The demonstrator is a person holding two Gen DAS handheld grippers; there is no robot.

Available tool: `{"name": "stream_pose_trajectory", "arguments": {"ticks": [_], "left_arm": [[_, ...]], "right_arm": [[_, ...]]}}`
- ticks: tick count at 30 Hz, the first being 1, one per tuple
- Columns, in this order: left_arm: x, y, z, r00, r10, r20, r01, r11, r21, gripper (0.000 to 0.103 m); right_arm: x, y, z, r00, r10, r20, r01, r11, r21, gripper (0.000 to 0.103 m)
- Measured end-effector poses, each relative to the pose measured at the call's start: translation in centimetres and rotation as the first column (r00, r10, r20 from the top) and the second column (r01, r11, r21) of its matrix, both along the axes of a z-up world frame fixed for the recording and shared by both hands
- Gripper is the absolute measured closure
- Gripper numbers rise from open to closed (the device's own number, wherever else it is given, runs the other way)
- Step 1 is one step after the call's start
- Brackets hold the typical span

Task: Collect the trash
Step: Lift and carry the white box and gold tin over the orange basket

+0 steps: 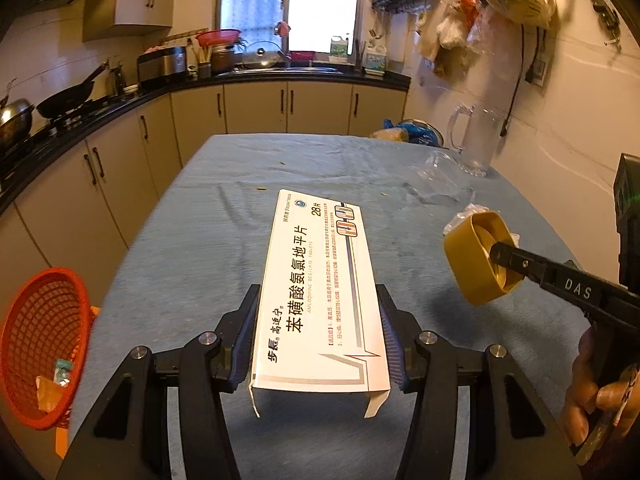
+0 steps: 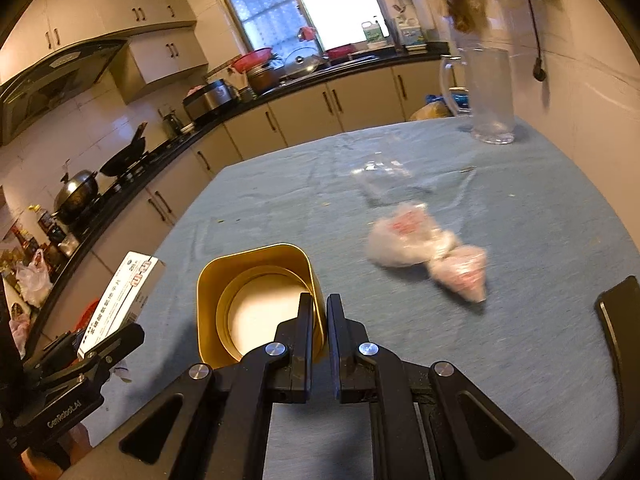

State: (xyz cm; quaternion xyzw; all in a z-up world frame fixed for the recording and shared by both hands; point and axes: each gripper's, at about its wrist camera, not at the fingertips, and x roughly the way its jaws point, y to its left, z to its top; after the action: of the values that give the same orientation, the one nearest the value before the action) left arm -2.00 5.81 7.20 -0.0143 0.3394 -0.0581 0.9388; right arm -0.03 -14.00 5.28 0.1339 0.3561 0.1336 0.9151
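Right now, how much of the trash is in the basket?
Done: a few scraps lie in the red basket. In hand: the left tongs clamp the medicine box, and the right tongs pinch the gold lid's wall. Left: the crumpled plastic bag and clear wrapper on the table.

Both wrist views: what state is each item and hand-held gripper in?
Medicine box: held, end flaps open.
Left hand-held gripper: shut on medicine box.
Gold lid: held by its wall.
Right hand-held gripper: shut on gold lid.
Red basket: holds some scraps.
Crumpled wrapper: lying on table.
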Motion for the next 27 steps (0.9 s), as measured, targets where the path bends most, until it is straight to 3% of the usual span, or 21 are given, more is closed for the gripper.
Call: {"name": "stream_pose_trajectory", "arguments": {"ticks": [14,27], "left_arm": [[-3.5,8.3,1.2,0.991,0.130,0.038,-0.128,0.990,-0.058,0.050],[-6.5,19.1,1.1,0.949,0.313,0.041,-0.306,0.943,-0.131,0.050]], "right_arm": [[-0.7,9.8,0.6,0.987,0.160,-0.019,-0.161,0.987,-0.026,0.095],[-0.2,18.3,1.7,0.957,0.290,-0.027,-0.291,0.956,-0.028,0.095]]}}
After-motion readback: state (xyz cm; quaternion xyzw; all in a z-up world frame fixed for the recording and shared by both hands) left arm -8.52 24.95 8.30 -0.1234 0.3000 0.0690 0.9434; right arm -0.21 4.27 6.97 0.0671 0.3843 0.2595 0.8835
